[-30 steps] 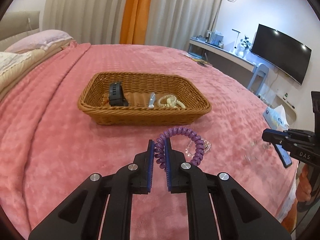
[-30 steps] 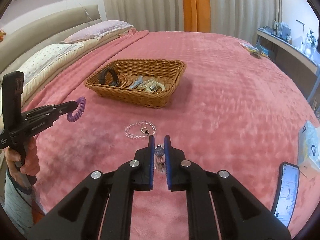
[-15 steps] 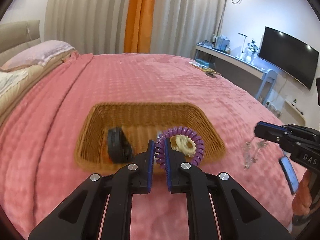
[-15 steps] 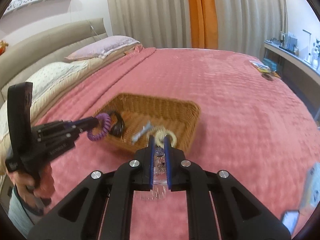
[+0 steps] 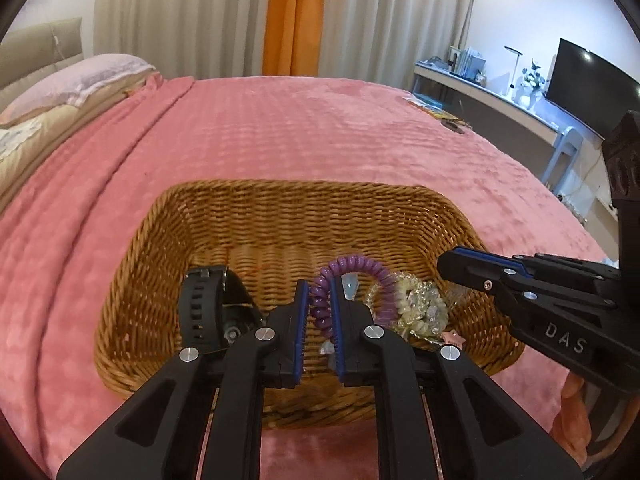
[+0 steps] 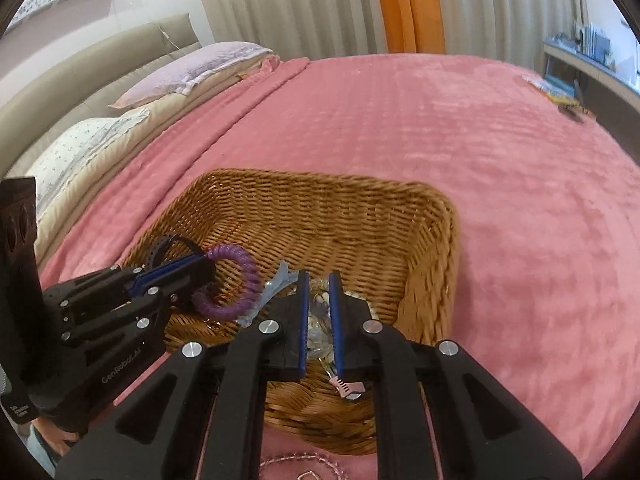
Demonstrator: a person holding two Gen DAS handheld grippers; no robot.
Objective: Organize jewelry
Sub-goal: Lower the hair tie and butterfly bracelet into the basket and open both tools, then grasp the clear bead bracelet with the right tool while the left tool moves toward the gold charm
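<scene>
Both tongs hung over the wicker basket [image 5: 256, 216] at the drop-off step. Left tongs [image 5: 320, 300], low centre of the left wrist frame, were pinched narrow on the purple spiral bracelet [image 5: 362, 270], whose loop arched to the right of the pads, above the basket floor. Right tongs [image 6: 319, 312], low centre of the right wrist frame, stood narrow around a clear dangling trinket [image 6: 318, 326]; whether the pads truly gripped it I could not tell. Beneath lay a black watch [image 5: 200, 308], a pearl-coloured bead bracelet [image 5: 420, 308] and a pale blue hair clip [image 6: 266, 296]. Judging by this, the next move called for spreading the jaws to drop both pieces inside, then fetching the bead bracelet [image 6: 296, 460] at the bottom edge on the bed.
</scene>
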